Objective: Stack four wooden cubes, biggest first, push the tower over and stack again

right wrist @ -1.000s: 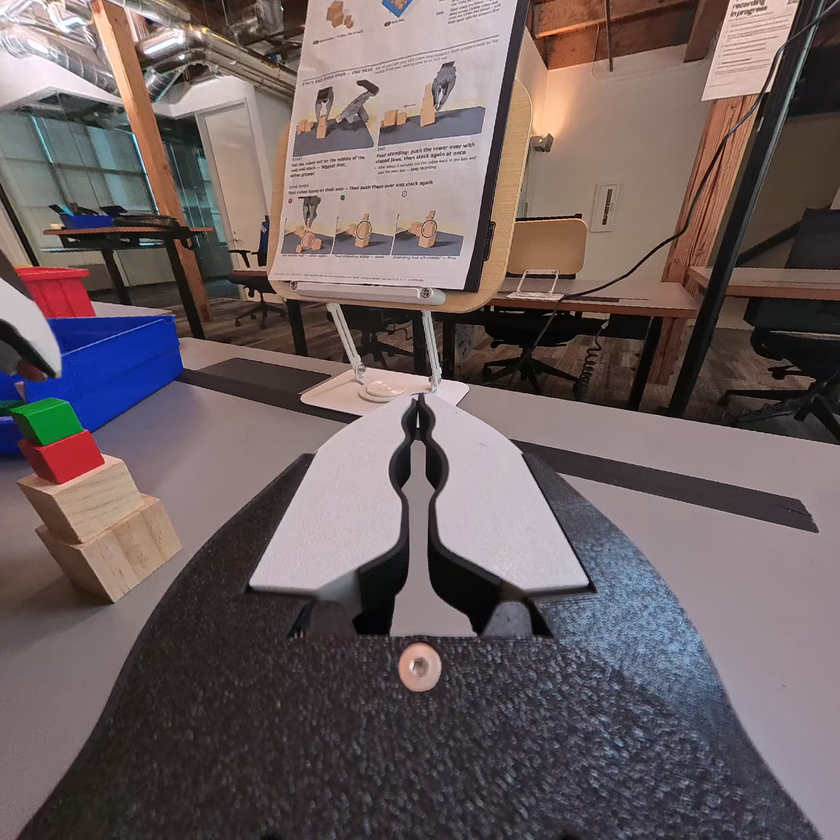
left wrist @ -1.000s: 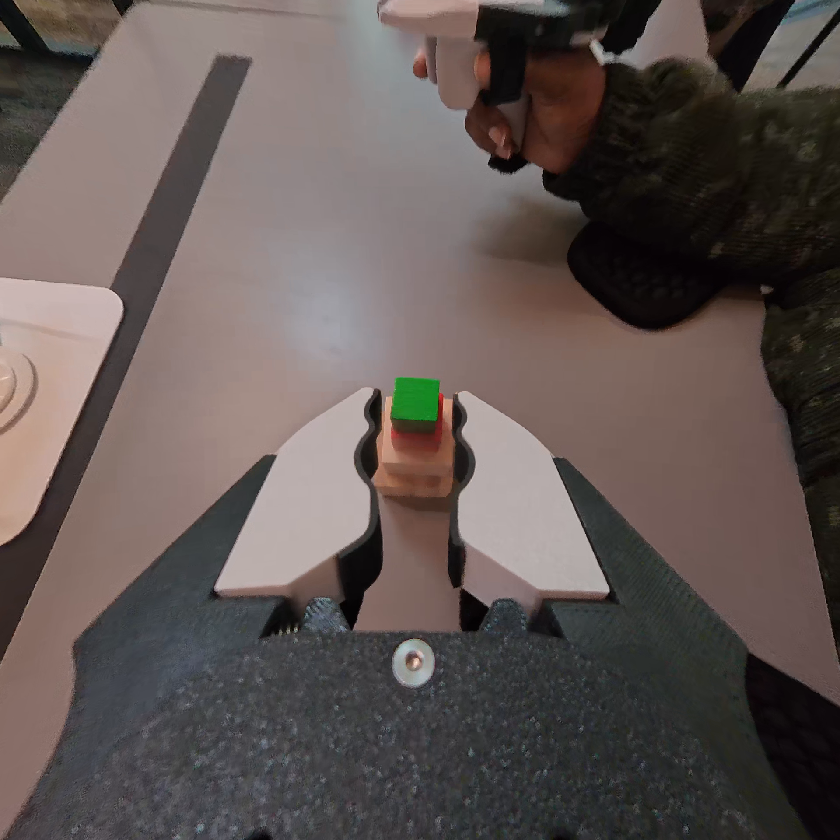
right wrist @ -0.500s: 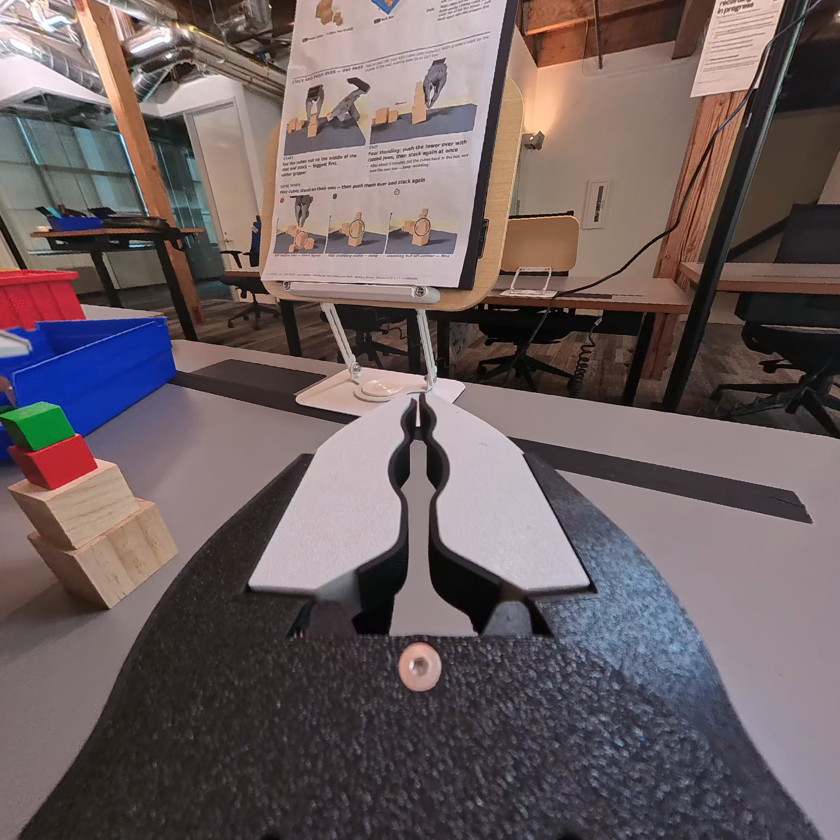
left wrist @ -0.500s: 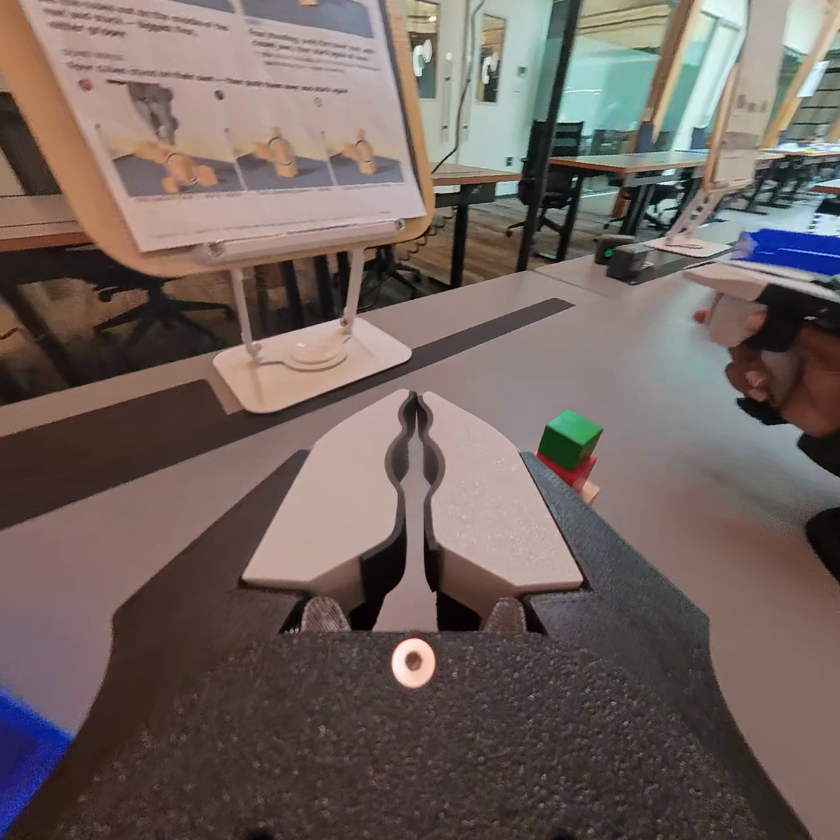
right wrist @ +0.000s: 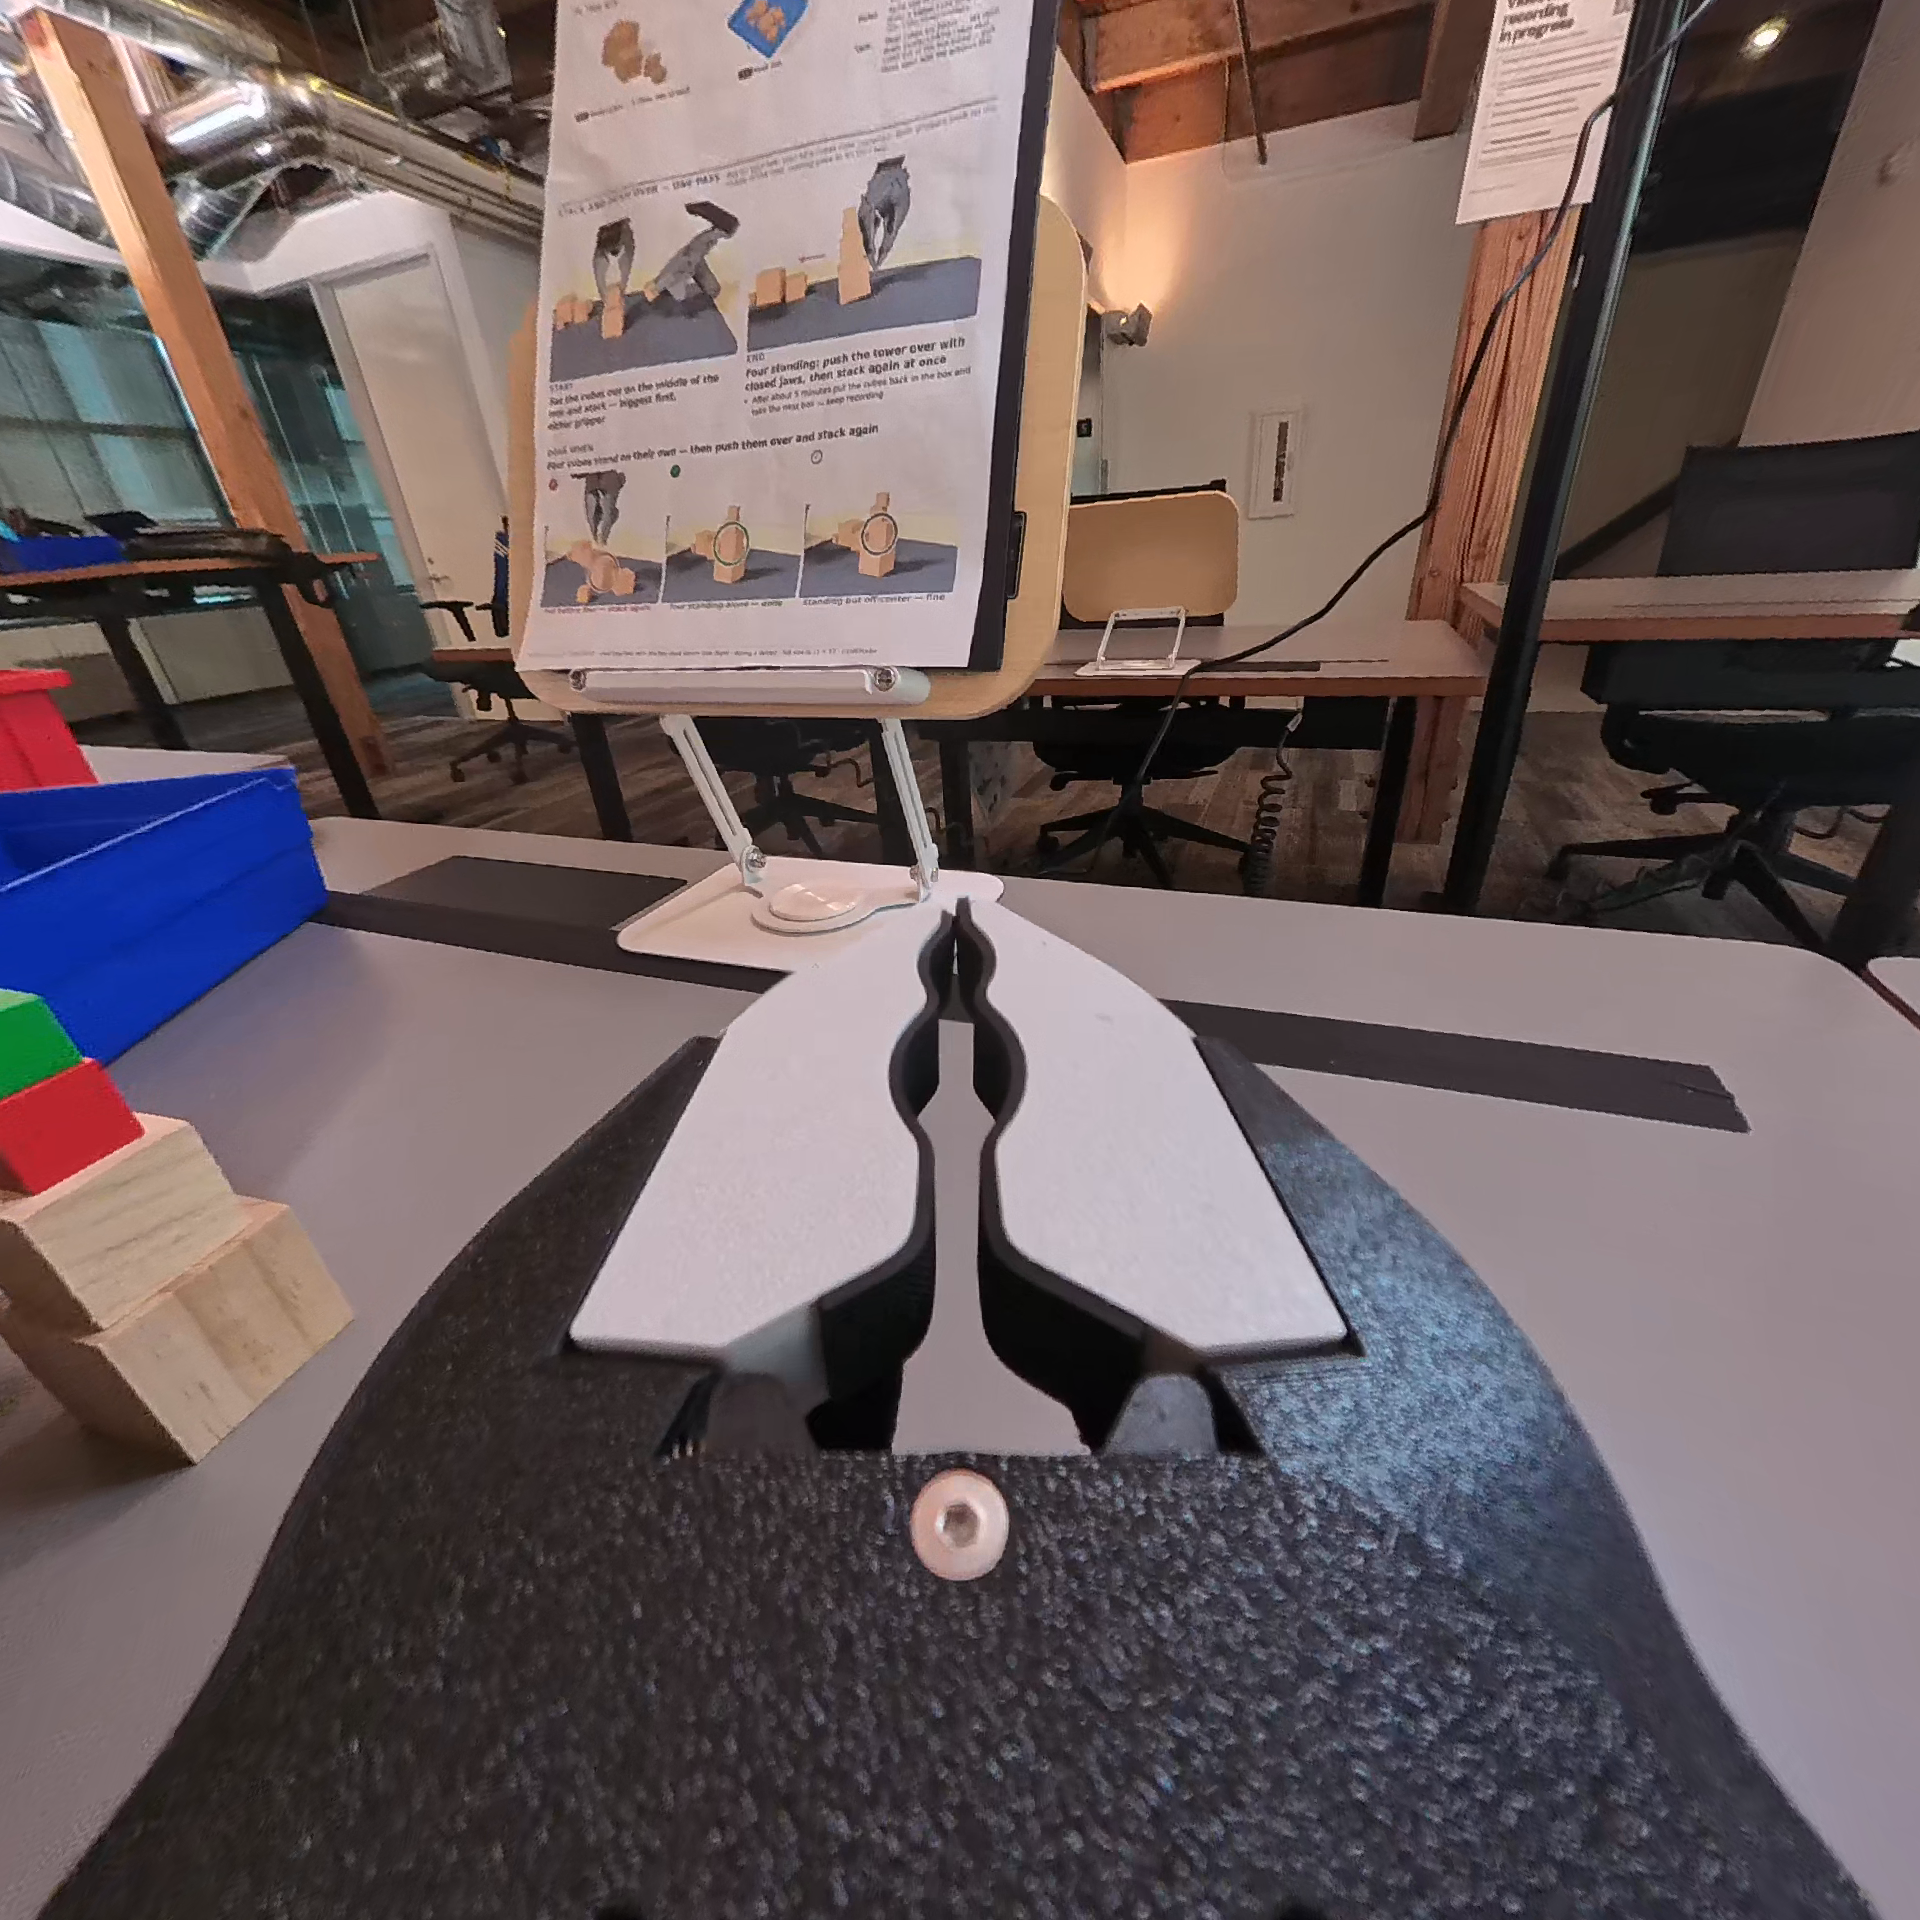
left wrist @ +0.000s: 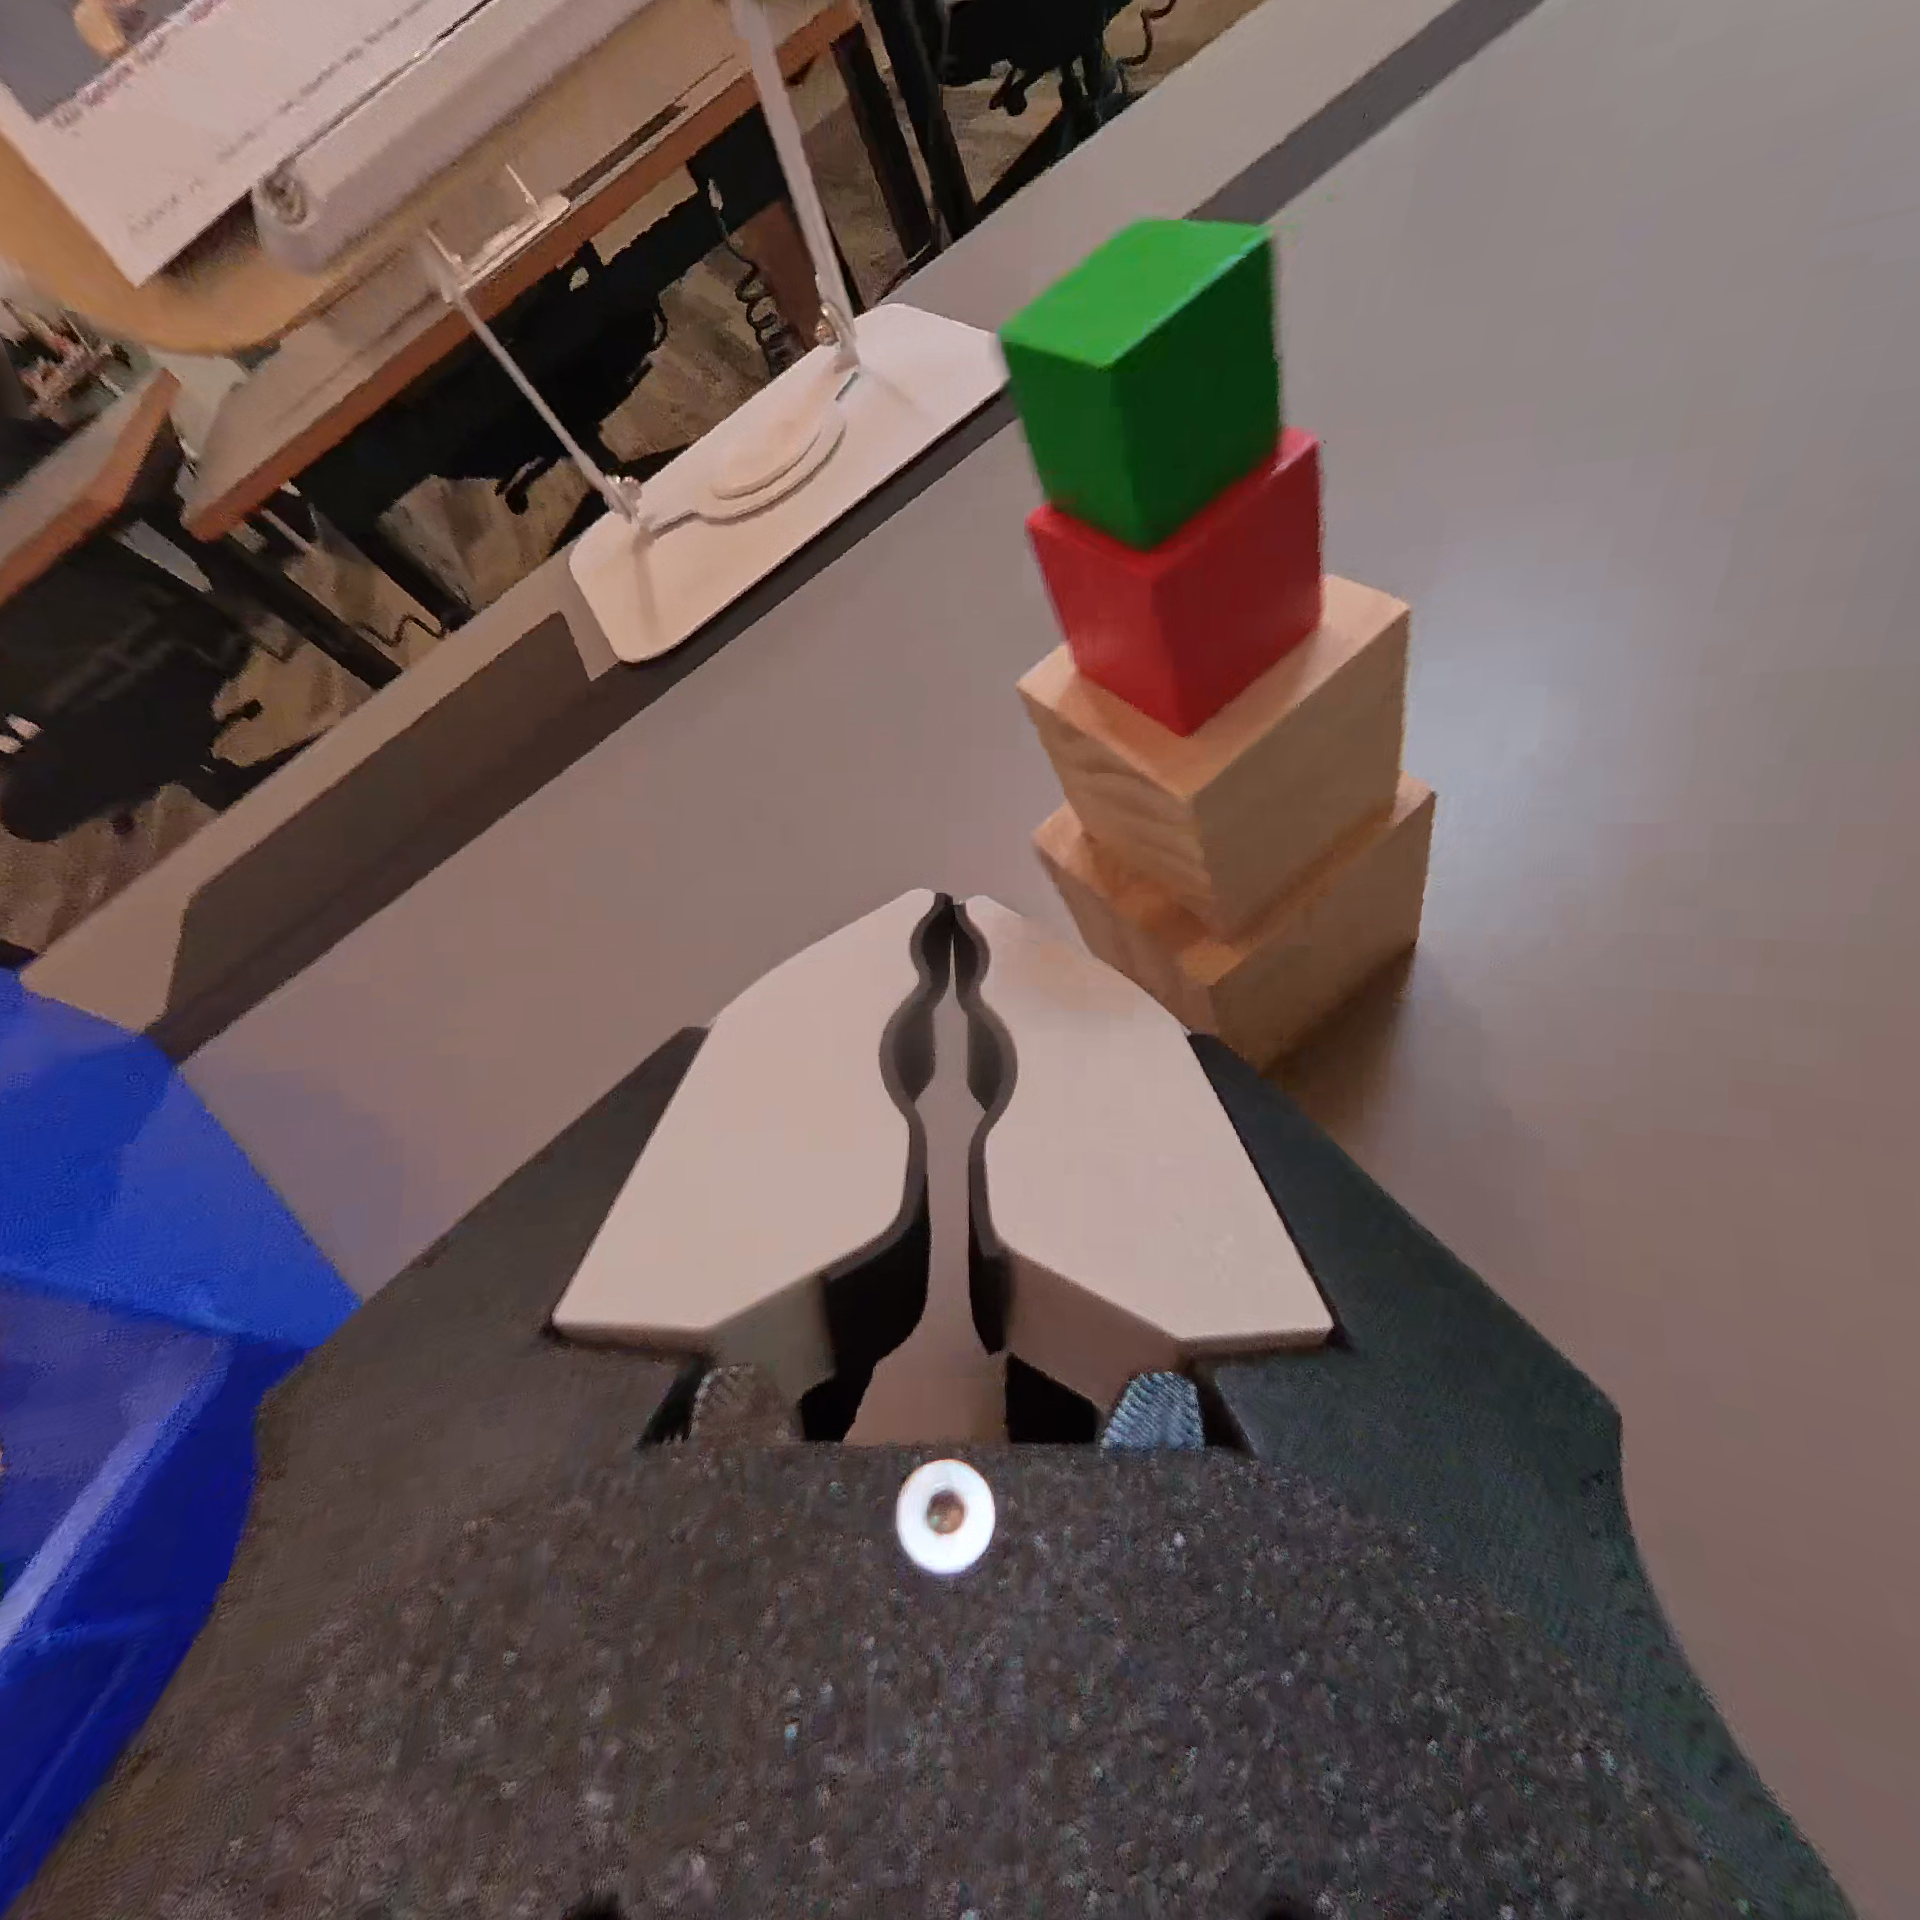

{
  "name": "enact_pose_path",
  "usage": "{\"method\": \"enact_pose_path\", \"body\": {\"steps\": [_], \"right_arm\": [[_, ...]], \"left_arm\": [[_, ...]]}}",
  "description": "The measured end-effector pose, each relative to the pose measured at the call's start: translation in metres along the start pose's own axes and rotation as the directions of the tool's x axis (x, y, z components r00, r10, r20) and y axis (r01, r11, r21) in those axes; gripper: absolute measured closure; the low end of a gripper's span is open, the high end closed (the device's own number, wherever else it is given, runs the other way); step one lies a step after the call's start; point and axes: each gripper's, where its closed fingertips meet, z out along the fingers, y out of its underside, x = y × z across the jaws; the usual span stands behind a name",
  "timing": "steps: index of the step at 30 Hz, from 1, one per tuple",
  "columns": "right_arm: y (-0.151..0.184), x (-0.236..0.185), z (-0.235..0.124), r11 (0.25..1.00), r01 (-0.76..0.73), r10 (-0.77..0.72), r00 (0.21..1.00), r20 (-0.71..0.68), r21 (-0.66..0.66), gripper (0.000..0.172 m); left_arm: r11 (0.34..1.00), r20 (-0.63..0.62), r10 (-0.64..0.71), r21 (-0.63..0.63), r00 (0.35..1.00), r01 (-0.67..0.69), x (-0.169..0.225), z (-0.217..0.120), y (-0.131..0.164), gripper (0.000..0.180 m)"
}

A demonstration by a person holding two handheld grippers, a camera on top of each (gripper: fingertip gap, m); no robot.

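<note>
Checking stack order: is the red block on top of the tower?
No. The green block is on top, with the red block right under it and two plain wooden blocks below.

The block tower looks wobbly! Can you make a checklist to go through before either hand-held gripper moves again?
1. Tower complete, green block on red block on two wooden blocks: ok.
2. Blocks squarely lined up: not ok, each sits twisted on the one below.
3. Left hand-held gripper shut and holding nothing: ok.
4. Left hand-held gripper clear of the bottom block: cannot tell, very close.
5. Right hand-held gripper shut, holding nothing, away from the tower: ok.
</note>
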Motion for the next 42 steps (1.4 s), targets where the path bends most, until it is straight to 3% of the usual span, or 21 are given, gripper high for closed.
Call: {"method": "enact_pose_path", "body": {"steps": [7, 15, 18, 23, 27, 30, 37, 42], "right_arm": [[-0.003, -0.002, 0.0, 1.0, -0.005, 0.005, 1.0, 0.007, 0.007, 0.171], [-0.007, 0.005, -0.003, 0.999, -0.025, 0.025, 1.0, -0.004, 0.026, 0.172], [-0.008, 0.004, -0.003, 0.999, -0.028, 0.028, 1.0, 0.002, 0.03, 0.171], [-0.01, -0.001, -0.003, 0.999, -0.011, 0.01, 1.0, 0.02, 0.034, 0.171], [-0.006, -0.006, -0.002, 1.0, 0.006, -0.007, 0.999, 0.04, 0.027, 0.17], [-0.003, -0.014, 0.001, 1.0, 0.024, -0.025, 0.997, 0.076, 0.019, 0.168], [0.01, -0.057, 0.006, 0.988, 0.152, -0.146, 0.959, 0.244, -0.005, 0.151], [0.041, -0.13, 0.0, 0.965, 0.237, -0.135, 0.812, 0.568, -0.11, 0.122]], "left_arm": [[0.965, 0.018, 0.254, 0.061, 0.967, -0.254, 0.041, 0.027, -0.047, 0.18], [0.918, -0.088, 0.358, 0.214, 0.93, -0.333, 0.099, 0.043, -0.107, 0.18], [0.93, -0.149, 0.298, 0.267, 0.943, -0.252, 0.097, 0.03, -0.118, 0.18], [0.951, -0.288, 0.031, 0.304, 0.957, 0.061, 0.048, 0.008, -0.124, 0.177], [0.911, -0.329, -0.137, 0.329, 0.934, 0.25, -0.009, 0.003, -0.112, 0.171], [0.844, -0.338, -0.264, 0.373, 0.903, 0.386, -0.055, 0.006, -0.098, 0.167], [0.745, -0.364, -0.346, 0.453, 0.865, 0.489, -0.102, 0.015, -0.064, 0.165], [0.759, -0.356, -0.326, 0.455, 0.876, 0.467, -0.104, 0.018, -0.058, 0.17]]}}
